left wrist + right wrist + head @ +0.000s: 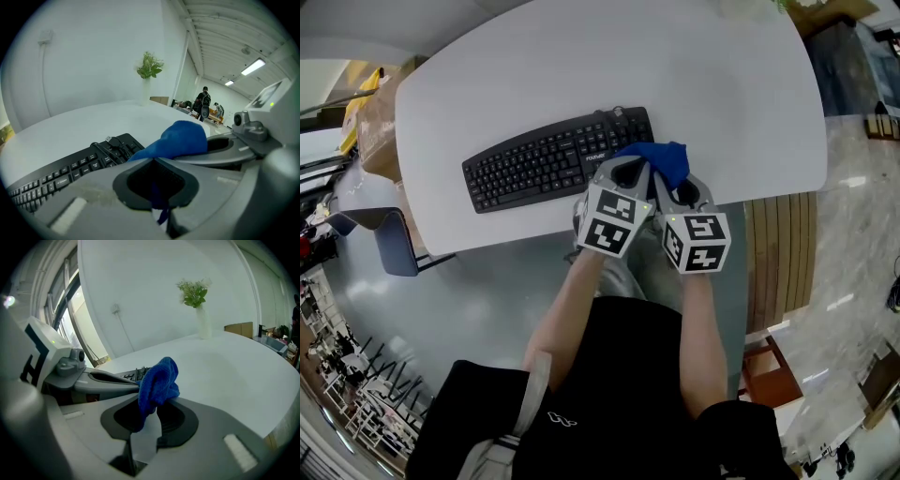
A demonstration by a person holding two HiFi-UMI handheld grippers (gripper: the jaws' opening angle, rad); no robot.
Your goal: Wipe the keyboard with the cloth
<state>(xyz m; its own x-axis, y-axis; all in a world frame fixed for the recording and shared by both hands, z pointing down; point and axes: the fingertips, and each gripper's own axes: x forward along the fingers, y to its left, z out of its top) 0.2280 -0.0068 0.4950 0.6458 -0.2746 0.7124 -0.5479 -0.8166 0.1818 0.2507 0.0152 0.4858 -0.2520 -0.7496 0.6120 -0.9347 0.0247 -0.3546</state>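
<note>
**Two-handed hold on the cloth before a wipe.** The black keyboard (548, 159) lies slantwise on the white tabletop (581, 66), close to its near edge and left of centre. Its cable (110, 143) is bundled loosely on top of its right end. The blue cloth (661, 159) is bunched just at that right end, toward the near edge of the tabletop, and both tools carry it at once. The left gripper (153, 159) has its jaws pressed together on one part of the cloth, and a blue strand trails down through the hollow behind the tips. The right gripper (156, 403) is likewise clamped on the fabric, which rises out of its jaws as a crumpled lump. The two grippers stand side by side, nearly touching, both aimed away from the person across the tabletop. The double hold probably serves either to gather the loose fabric into a firm pad or to pass it from one tool to the other before it is drawn over the keys. Which of the two applies cannot be told from here. Whether the cloth touches the keys is also unclear, since its bulk hides that end of the keyboard. Wiping proper appears not yet begun. The loose cable could catch a pad swept over that end.
</note>
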